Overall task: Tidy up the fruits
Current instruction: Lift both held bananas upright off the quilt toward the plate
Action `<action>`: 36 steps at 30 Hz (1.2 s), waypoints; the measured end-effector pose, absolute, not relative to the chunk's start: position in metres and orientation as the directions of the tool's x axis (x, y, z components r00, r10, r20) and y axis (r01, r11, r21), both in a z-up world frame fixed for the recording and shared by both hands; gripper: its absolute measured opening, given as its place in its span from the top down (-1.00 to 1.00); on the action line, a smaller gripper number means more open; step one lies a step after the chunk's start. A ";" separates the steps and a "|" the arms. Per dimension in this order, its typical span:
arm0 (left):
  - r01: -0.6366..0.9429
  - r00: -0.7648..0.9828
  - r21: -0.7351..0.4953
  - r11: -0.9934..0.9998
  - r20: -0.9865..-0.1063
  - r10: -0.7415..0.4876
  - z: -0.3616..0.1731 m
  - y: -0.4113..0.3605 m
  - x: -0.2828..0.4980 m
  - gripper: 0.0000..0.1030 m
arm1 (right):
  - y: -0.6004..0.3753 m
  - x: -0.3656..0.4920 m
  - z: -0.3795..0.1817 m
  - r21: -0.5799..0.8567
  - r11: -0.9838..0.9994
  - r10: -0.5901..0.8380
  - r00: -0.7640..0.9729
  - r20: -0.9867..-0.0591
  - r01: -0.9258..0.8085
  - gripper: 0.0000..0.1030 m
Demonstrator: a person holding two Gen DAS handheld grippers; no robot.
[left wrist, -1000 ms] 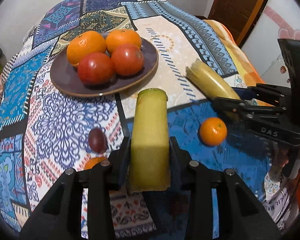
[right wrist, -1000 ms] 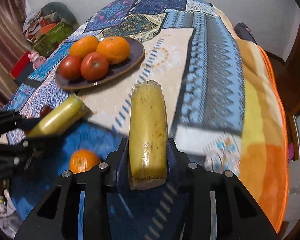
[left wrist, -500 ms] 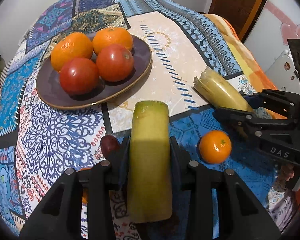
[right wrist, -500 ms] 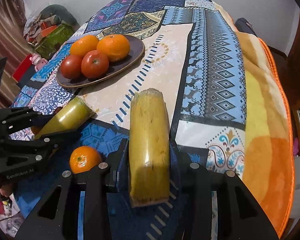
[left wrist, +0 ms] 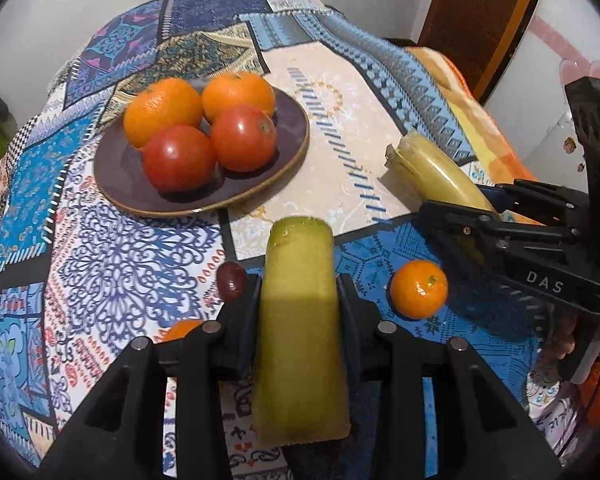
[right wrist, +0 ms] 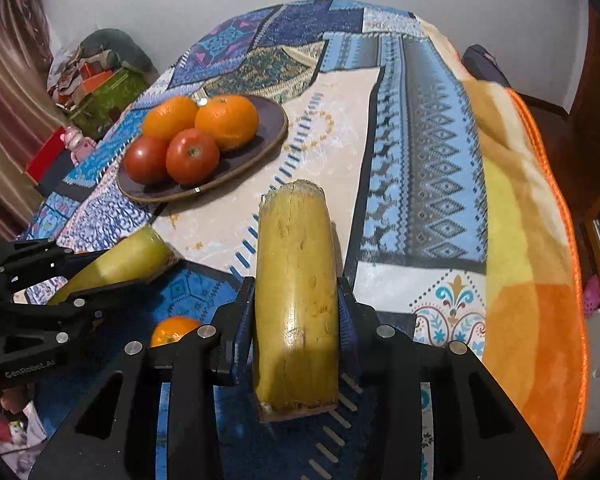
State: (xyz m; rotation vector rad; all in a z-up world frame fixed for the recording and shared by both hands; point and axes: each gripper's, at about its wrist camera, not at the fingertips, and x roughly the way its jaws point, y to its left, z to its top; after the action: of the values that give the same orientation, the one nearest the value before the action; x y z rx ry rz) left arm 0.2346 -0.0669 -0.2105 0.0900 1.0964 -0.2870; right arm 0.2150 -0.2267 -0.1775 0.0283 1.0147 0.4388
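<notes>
your left gripper point(left wrist: 298, 300) is clenched on a greenish-yellow banana piece point(left wrist: 300, 320), pads pressed on both sides, cut end pointing toward the far side of the table. your right gripper point(right wrist: 296, 312) is clenched on a yellow banana piece point(right wrist: 296, 292) the same way. both pieces are held above the patterned tablecloth point(right wrist: 420, 160), clear of the plate.

a dark plate point(left wrist: 284, 120) sits at the far left of both grippers. it carries two oranges point(left wrist: 162, 110) at its far side and two tomatoes point(left wrist: 179, 158) at its near side, all touching one another.

a small loose orange point(left wrist: 419, 289) lies on the blue patch of cloth, between the two grippers. in the left wrist view a dark grape point(left wrist: 230, 281) lies just beside the left finger, and another orange fruit point(left wrist: 182, 328) is partly hidden behind that finger.

an orange blanket point(right wrist: 540, 280) covers the right edge of the table. boxes and clutter point(right wrist: 100, 80) sit beyond the far left edge.
</notes>
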 end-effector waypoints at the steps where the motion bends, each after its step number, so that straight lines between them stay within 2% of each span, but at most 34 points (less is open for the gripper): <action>1: 0.270 0.428 -0.079 0.960 -0.883 -0.193 -0.206 -0.064 0.234 0.28 | -0.226 0.215 -0.175 0.223 0.912 0.370 0.454 -0.811 -0.343 0.32; 7: 0.264 0.423 -0.097 0.960 -0.882 -0.206 -0.198 -0.056 0.234 0.28 | -0.219 0.215 -0.161 0.210 0.907 0.375 0.476 -0.795 -0.364 0.32; 23: 0.284 0.282 -0.145 0.948 -0.932 -0.227 -0.224 -0.062 0.241 0.29 | -0.221 0.213 -0.164 0.231 0.906 0.385 0.464 -0.798 -0.354 0.32; 31: 0.362 0.327 -0.016 0.932 -0.934 -0.144 -0.228 -0.079 0.232 0.26 | -0.226 0.214 -0.169 0.254 0.906 0.394 0.453 -0.800 -0.340 0.32; 36: 0.337 0.355 0.012 0.941 -0.928 -0.116 -0.226 -0.079 0.234 0.28 | -0.226 0.212 -0.167 0.261 0.903 0.401 0.456 -0.795 -0.341 0.32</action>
State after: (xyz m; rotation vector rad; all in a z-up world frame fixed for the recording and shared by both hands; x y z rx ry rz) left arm 0.2338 -0.0790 -0.2260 0.2145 1.1738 -0.2956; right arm 0.2124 -0.2262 -0.1667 0.0672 0.9980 0.4577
